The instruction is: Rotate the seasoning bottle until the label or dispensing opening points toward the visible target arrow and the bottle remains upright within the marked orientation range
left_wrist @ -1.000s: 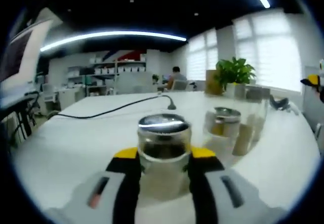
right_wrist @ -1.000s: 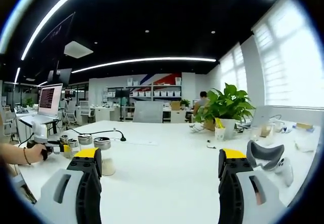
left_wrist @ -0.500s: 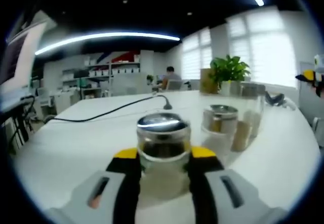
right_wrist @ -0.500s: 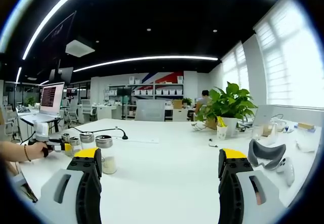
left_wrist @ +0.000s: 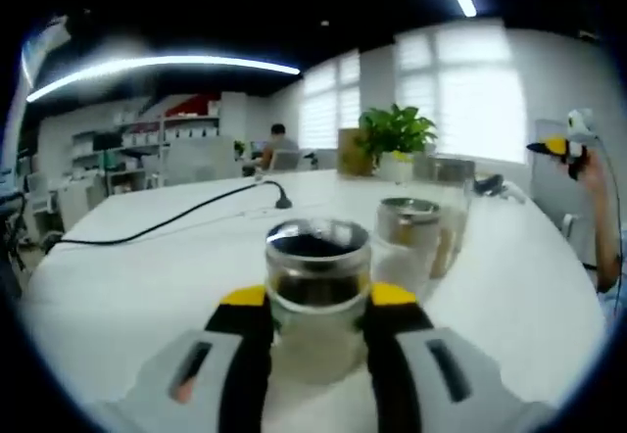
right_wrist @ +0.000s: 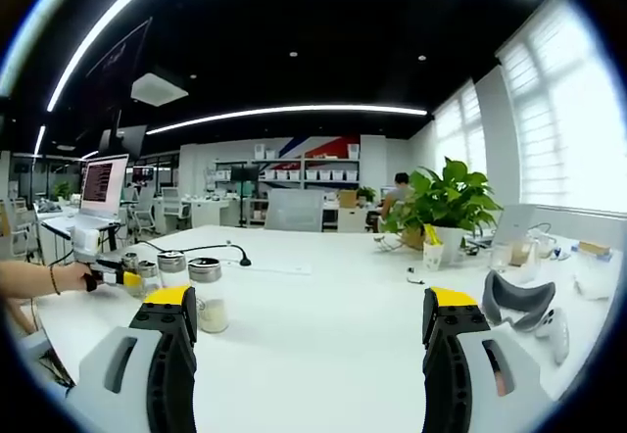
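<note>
A clear glass seasoning bottle (left_wrist: 316,301) with a round metal lid stands upright between the yellow-tipped jaws of my left gripper (left_wrist: 318,298), which is shut on its sides. From the right gripper view that same left gripper (right_wrist: 110,277) is small at the far left, held by a hand, with the bottle (right_wrist: 143,275) in it. My right gripper (right_wrist: 312,306) is open above the white table (right_wrist: 323,335), with nothing between its jaws. It also appears at the far right edge as the right gripper (left_wrist: 560,147), held up by a person's arm.
Two more glass jars (left_wrist: 409,244) (left_wrist: 446,213) stand just right of the held bottle; they show as jars (right_wrist: 207,296) (right_wrist: 171,267). A black cable (left_wrist: 167,222) crosses the table. A potted plant (right_wrist: 446,203), a headset (right_wrist: 514,296) and a laptop (right_wrist: 103,186) sit around the table.
The left gripper view has swung right, so the background has slid left, with the bottle still held between the jaws. The right gripper view has hardly shifted.
</note>
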`<state>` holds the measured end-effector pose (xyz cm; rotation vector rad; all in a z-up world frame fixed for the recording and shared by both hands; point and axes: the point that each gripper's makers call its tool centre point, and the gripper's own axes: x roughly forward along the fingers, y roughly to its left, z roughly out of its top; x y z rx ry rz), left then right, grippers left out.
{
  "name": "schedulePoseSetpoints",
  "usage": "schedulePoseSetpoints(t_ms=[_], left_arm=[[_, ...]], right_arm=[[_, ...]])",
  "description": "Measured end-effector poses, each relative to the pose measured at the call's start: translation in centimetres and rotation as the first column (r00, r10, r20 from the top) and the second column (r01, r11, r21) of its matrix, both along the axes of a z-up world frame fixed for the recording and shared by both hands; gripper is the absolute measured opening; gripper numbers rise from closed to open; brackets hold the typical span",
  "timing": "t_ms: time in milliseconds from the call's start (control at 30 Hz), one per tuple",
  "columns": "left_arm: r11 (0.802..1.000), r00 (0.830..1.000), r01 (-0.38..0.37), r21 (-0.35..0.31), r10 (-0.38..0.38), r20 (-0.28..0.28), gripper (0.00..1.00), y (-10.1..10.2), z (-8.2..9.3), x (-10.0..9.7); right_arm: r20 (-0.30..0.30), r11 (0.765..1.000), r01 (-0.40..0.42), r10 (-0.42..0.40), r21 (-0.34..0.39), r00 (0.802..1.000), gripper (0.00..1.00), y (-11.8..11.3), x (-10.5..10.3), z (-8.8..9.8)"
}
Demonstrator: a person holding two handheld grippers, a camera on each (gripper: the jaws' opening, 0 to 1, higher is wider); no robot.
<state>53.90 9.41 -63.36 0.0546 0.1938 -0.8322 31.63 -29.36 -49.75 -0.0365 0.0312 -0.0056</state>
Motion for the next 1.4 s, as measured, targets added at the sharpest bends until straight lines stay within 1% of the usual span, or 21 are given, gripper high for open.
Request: schedulePoseSetpoints(t_ms=[67,133,267,333,367,400,533,733,900,967,1100,1200,1300,1333,1400], left_arm=[[0.999,0.999,0.040,0.012,-0.040,0.005,0.37,0.0,0.0,-0.1],[0.997,0.997,0.076,0.012,-0.076,-0.003,0.37,0.0,0.0,-0.2],[0.989,0.989,0.146,0.024,-0.145,-0.008,0.37,-0.1,0.0,-0.6],[0.984,0.984,0.177,0.029,-0.177,-0.004,0.37,-0.2,0.0,-0.7],[0.980,0.980,0.197,0.032,-0.196,-0.015,0.37,-0.3,0.0,-0.8],[0.970,0.972,0.236,0.051,-0.234,-0.030,0.37,-0.3,-0.2,-1.1],[0.962,0.963,0.269,0.050,-0.268,-0.027,0.37,-0.5,-0.1,-1.3],[0.944,0.945,0.326,0.057,-0.324,-0.035,0.37,-0.6,-0.2,-1.6],[0.930,0.931,0.364,0.048,-0.363,-0.031,0.37,-0.8,-0.2,-1.8],[0.919,0.921,0.389,0.069,-0.388,-0.024,0.37,-0.8,-0.2,-1.9],[0.907,0.909,0.417,0.060,-0.416,-0.032,0.37,-0.9,-0.2,-1.8],[0.892,0.895,0.447,0.066,-0.445,-0.038,0.37,-1.0,-0.3,-2.0],[0.870,0.873,0.488,0.072,-0.487,-0.036,0.37,-1.0,-0.3,-2.4],[0.866,0.869,0.496,0.066,-0.494,-0.038,0.37,-1.0,-0.3,-2.4],[0.864,0.866,0.500,0.061,-0.499,-0.036,0.37,-1.1,-0.3,-2.4]], right_arm=[[0.006,1.000,0.010,-0.010,-0.006,1.000,0.99,-0.3,-0.2,0.2],[0.012,1.000,0.018,-0.018,0.001,1.000,0.99,-0.7,-0.4,0.4],[0.009,1.000,0.018,-0.019,0.002,1.000,0.99,-0.8,-0.4,0.3],[0.007,1.000,0.011,-0.012,0.003,1.000,0.99,-0.6,-0.3,0.2],[0.005,1.000,0.006,-0.006,0.003,1.000,0.99,-0.5,-0.3,0.2],[0.002,1.000,0.000,0.000,0.001,1.000,0.99,-0.4,-0.3,0.2],[0.001,1.000,-0.002,0.002,-0.019,1.000,0.99,-0.5,-0.5,0.4],[0.007,1.000,0.011,-0.011,-0.010,1.000,0.99,-0.9,-0.7,0.4],[0.004,1.000,0.000,0.000,-0.011,1.000,0.99,-0.6,-0.7,0.4],[0.001,1.000,-0.002,0.002,-0.013,1.000,0.99,-0.5,-0.7,0.3],[-0.001,1.000,-0.003,0.003,-0.010,1.000,0.99,-0.5,-0.7,0.2],[-0.002,1.000,0.000,0.000,-0.013,1.000,0.99,-0.6,-0.8,0.2],[-0.004,1.000,-0.003,0.003,-0.009,1.000,0.99,-0.6,-0.7,0.1],[-0.007,1.000,-0.005,0.005,-0.010,1.000,0.99,-0.5,-0.6,0.1],[-0.013,1.000,-0.012,0.011,-0.011,1.000,0.99,-0.4,-0.6,0.0]])
